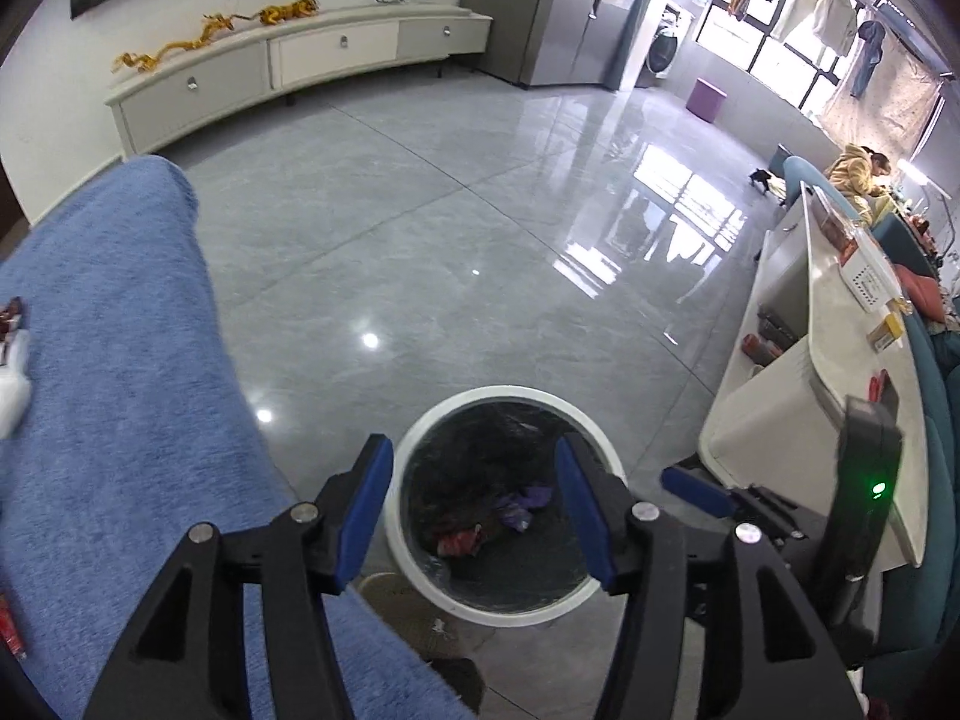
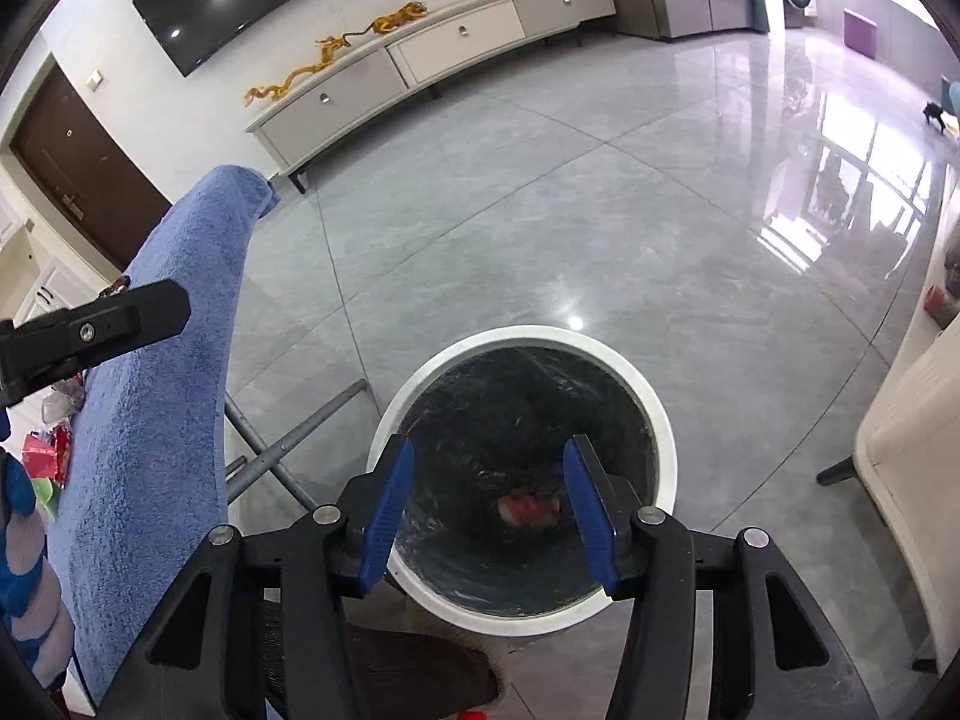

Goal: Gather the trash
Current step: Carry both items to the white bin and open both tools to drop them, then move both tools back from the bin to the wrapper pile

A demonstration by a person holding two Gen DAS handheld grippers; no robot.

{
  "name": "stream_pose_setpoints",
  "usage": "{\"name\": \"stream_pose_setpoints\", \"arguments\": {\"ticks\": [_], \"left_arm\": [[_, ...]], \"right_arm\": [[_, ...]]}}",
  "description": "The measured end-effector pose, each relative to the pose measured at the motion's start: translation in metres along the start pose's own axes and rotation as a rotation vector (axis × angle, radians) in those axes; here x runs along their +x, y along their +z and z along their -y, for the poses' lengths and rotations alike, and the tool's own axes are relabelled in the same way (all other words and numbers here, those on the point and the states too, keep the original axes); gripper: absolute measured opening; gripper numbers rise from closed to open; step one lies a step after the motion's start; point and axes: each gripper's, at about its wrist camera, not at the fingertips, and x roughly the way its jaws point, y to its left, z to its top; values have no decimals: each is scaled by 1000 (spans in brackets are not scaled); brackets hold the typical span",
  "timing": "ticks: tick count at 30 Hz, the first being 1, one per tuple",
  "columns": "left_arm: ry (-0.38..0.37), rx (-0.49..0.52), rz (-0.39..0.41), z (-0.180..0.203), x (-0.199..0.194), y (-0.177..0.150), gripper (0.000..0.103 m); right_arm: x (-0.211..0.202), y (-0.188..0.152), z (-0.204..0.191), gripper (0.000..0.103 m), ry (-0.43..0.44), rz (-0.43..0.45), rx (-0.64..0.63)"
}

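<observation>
Hovering over the white-rimmed trash bin, the right gripper and left gripper both stand spread, nothing between their pads. A red wrapper lies inside. Blue towel-covered table edge borders left; open grey floor stretches far.

My fingers wear blue pads on black arms. White-rimmed bin, black liner, holding a red wrapper and a purple scrap. Left, plain blue terry towel. Floor glossy grey tile, thin dark seams. Far cabinet cream, golden dragon on top. Far right, purple stool.
</observation>
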Motion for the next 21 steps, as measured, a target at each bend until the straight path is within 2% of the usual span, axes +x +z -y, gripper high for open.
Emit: {"name": "stream_pose_setpoints", "arguments": {"ticks": [12, 21], "left_arm": [[157, 3, 155, -28, -70, -24, 55], [252, -49, 272, -56, -124, -45, 56]], "right_arm": [[-42, 2, -38, 52, 11, 78, -69], [-73, 3, -82, 52, 23, 131, -162]]}}
